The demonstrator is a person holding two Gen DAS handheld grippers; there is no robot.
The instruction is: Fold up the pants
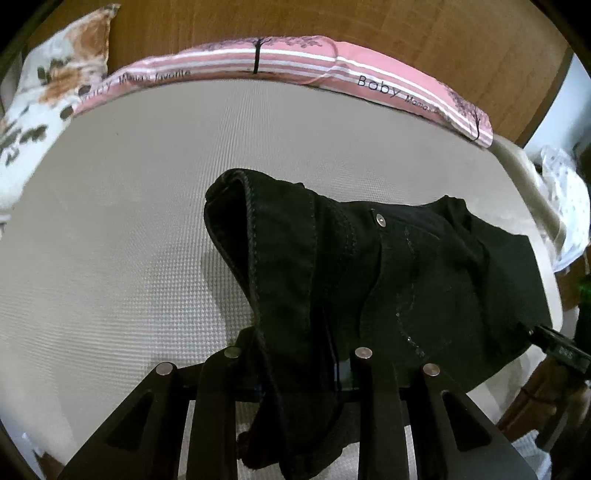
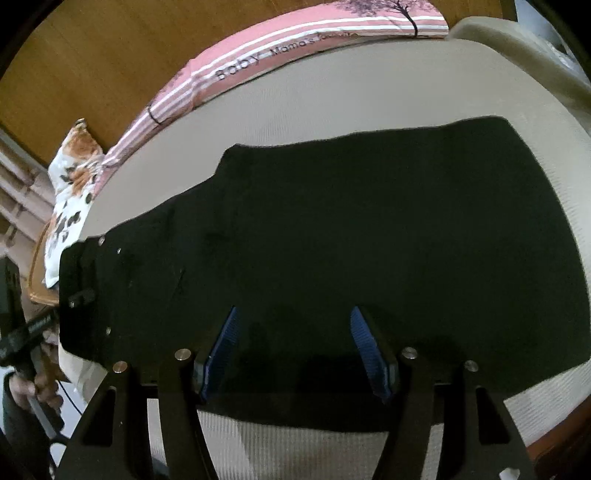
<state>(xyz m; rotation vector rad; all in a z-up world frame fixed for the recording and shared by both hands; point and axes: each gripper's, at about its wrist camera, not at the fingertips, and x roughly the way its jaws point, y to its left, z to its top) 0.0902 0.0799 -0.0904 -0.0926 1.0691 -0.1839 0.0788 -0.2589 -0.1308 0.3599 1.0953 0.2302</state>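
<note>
Black pants lie spread flat across a beige mattress, waist end to the left. In the left wrist view the waistband corner is lifted off the mattress and hangs in a fold. My left gripper is shut on that fold, and the cloth hides its pads. My right gripper stands open over the near edge of the pants around mid-length. Its blue pads are wide apart with only flat cloth below them. A hand holds the left gripper's handle at the left edge.
A pink striped pillow printed "Baby" lies along the far mattress edge against a wooden headboard. A floral pillow sits at the far left. White dotted cloth hangs off the right side.
</note>
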